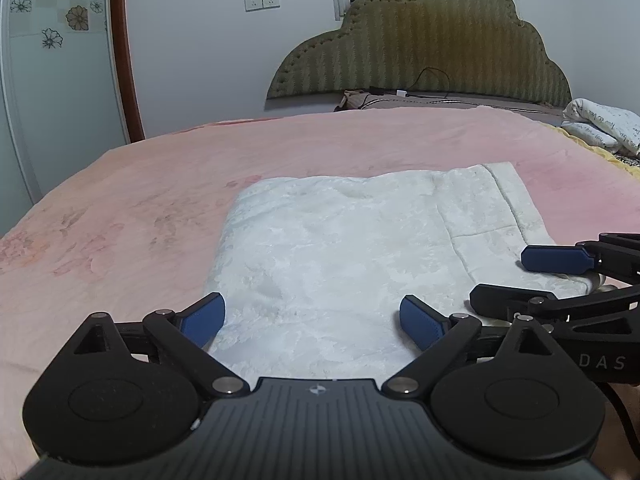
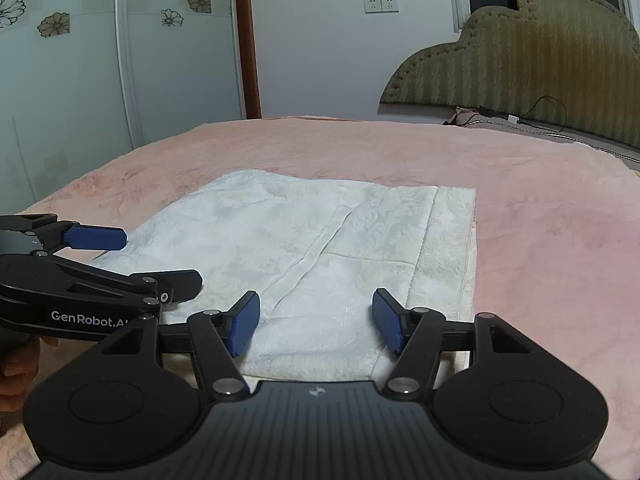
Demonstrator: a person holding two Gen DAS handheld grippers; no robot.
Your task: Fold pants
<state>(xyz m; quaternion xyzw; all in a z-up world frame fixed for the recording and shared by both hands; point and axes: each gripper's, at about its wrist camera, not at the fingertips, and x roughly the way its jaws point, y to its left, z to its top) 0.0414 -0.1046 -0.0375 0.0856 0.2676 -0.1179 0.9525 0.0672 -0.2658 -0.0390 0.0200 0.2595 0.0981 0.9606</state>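
White textured pants (image 1: 340, 248) lie folded into a flat rectangle on the pink blanket (image 1: 140, 208), their waistband at the far right. My left gripper (image 1: 312, 314) hovers over the near edge with its blue pads spread wide and nothing pinched between them. My right gripper (image 1: 516, 278) comes in from the right, beside the near right corner. In the right wrist view, the right gripper (image 2: 316, 304) stands open above the near edge of the pants (image 2: 320, 236), with cloth lying below the pads. The left gripper (image 2: 160, 260) sits at the left, over the near left corner.
An olive padded headboard (image 1: 420, 40) stands at the far end with a black cable (image 1: 432, 80) trailing along it. A white printed quilt (image 1: 604, 128) lies far right. Floral wardrobe doors (image 2: 100, 60) and wall sockets (image 2: 380, 4) are behind. A hand (image 2: 16, 364) holds the left gripper.
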